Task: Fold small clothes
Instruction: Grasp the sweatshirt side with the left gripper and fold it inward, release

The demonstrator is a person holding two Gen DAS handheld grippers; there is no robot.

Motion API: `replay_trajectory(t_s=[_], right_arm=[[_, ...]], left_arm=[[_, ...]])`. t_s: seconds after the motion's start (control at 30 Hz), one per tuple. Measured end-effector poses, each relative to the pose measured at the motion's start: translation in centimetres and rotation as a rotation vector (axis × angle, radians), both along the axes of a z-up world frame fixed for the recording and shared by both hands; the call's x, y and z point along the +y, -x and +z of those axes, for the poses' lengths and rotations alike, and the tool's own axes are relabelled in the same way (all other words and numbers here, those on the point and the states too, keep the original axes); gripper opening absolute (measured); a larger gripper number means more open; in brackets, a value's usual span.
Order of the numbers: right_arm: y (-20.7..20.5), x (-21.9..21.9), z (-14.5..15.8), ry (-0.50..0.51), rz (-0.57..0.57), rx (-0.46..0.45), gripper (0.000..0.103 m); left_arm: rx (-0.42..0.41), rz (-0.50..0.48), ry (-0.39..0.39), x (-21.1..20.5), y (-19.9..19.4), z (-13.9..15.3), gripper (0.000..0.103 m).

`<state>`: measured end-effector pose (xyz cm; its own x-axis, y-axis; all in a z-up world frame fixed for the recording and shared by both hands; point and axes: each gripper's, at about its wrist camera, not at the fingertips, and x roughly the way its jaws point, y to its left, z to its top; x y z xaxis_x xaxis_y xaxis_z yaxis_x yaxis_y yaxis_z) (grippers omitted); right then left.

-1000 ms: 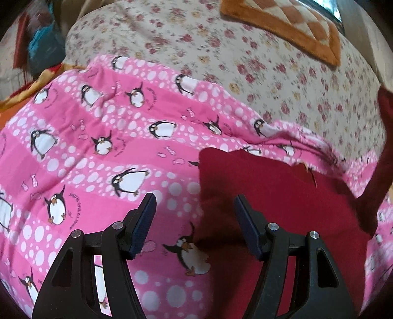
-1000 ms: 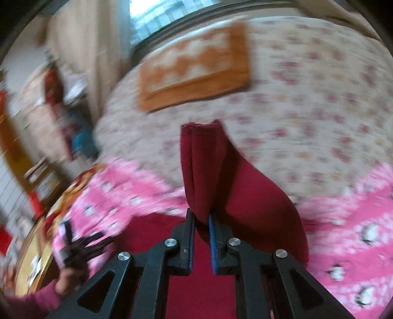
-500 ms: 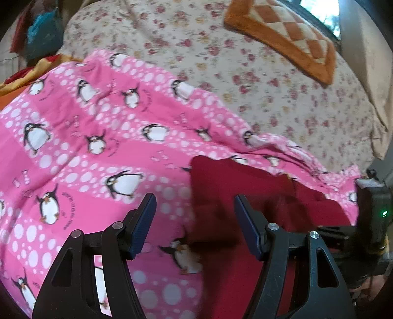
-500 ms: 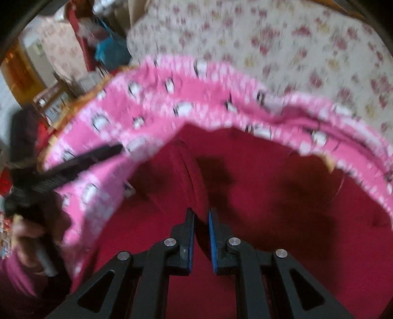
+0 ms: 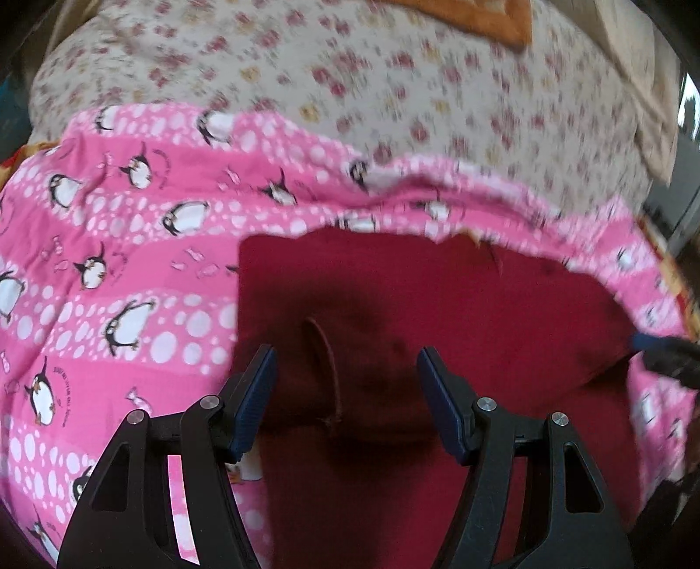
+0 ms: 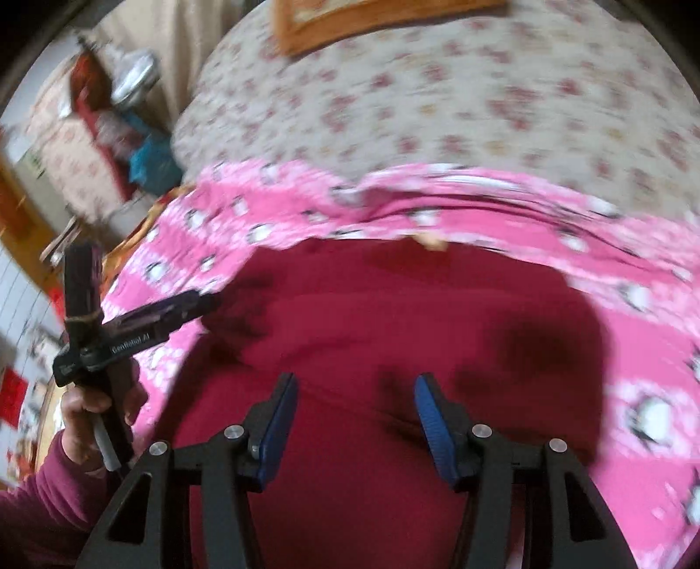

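A dark red garment (image 5: 437, 315) lies folded over on a pink penguin-print blanket (image 5: 109, 262). It also fills the middle of the right wrist view (image 6: 393, 315). My left gripper (image 5: 345, 394) is open and empty just above the garment's near left part, where a curved seam shows. My right gripper (image 6: 356, 411) is open and empty over the garment's near edge. The left gripper also shows at the left of the right wrist view (image 6: 210, 302), held by a hand. The right gripper's tip shows at the right edge of the left wrist view (image 5: 665, 350).
The blanket (image 6: 634, 306) lies on a bed with a cream floral sheet (image 5: 393, 87). An orange patterned cushion (image 6: 372, 17) lies at the far end. Cluttered furniture (image 6: 109, 109) stands beyond the bed's left side.
My right gripper carried a flap of the red garment over and down, then opened and let it go. My left gripper stayed open and shifted right over the garment.
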<state>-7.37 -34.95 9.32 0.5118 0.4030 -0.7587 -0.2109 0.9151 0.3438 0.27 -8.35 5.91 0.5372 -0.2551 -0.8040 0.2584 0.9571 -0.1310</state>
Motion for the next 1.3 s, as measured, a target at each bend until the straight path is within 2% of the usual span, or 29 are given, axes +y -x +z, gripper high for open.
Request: replay_trajectory(t_s=[0.03,0.1,0.13,0.23,0.3,0.43,0.53,0.67,0.87,0.97,1.0,1.03,1.07,1.13,1.2,1.23,1.3], right_arm=[[0.6,-1.6,-0.3,-0.005,-0.034,0.014,0.054],[1.2,-3.6,-0.7,-0.027,-0.081,0.036,0.054],[1.5,-4.3,-0.8,-0.035,-0.097,0.042,0.054],[2.5,-6.4,-1.1,-0.052,-0.138,0.042,0.054],[2.7,-7.0,-1.2,-0.047,-0.157,0.036,0.054],[2.1,-8.4,-1.2,-0.008,-0.235,0.027,0.055],[1.1,-9.6,-1.8,-0.033,-0.294,0.046,0.068],[-0.7,-10.4,-3.0,-0.091,-0.345,0.086,0.069],[-4.5,-9.5,-4.9,-0.115,-0.361,0.128,0.069],[-6.6,-9.5,-6.3,-0.196,-0.368,0.163,0.069],[-7.1,-9.4,-6.6,-0.209,-0.356,0.169,0.062],[-7.6,-9.1,-6.6,-0.186,-0.343,0.162,0.05],[-7.9,-8.7,-6.2,-0.118,-0.331,0.14,0.035],[-7.9,-8.8,-5.2,-0.005,-0.349,0.073,0.029],[-8.1,-9.8,-5.6,0.076,-0.396,0.076,0.026],[-8.3,-10.3,-6.2,0.095,-0.415,0.09,0.026],[-8.3,-11.4,-7.5,0.047,-0.428,0.14,0.027]], left_arm=[[0.005,-0.003,-0.012,-0.3,-0.2,-0.4,0.065],[-0.006,-0.005,-0.021,-0.9,-0.5,-0.7,0.047],[-0.012,-0.003,-0.018,-1.2,-0.6,-0.7,0.032],[-0.033,-0.017,0.025,-1.5,-0.6,0.0,0.015],[-0.055,-0.024,0.05,-1.4,-0.5,0.9,0.014],[-0.089,0.038,0.174,1.7,-1.0,2.9,0.013],[-0.064,0.116,0.153,3.8,-1.9,2.2,0.013],[0.008,0.145,0.122,4.3,-2.6,0.2,0.012],[-0.016,0.103,0.084,2.8,-2.0,0.2,0.013],[-0.013,0.088,0.077,2.4,-2.0,-0.2,0.013],[-0.01,0.084,0.082,2.4,-2.0,-0.2,0.013],[-0.004,0.078,0.093,2.4,-2.1,-0.3,0.013],[0.003,0.069,0.103,2.3,-2.1,-0.3,0.013],[0.026,0.055,0.114,2.1,-2.2,-0.7,0.014],[0.058,0.04,0.116,1.6,-2.4,-1.4,0.016],[0.063,0.041,0.101,1.3,-2.4,-1.7,0.016],[0.058,0.042,0.069,1.0,-2.3,-2.0,0.016]])
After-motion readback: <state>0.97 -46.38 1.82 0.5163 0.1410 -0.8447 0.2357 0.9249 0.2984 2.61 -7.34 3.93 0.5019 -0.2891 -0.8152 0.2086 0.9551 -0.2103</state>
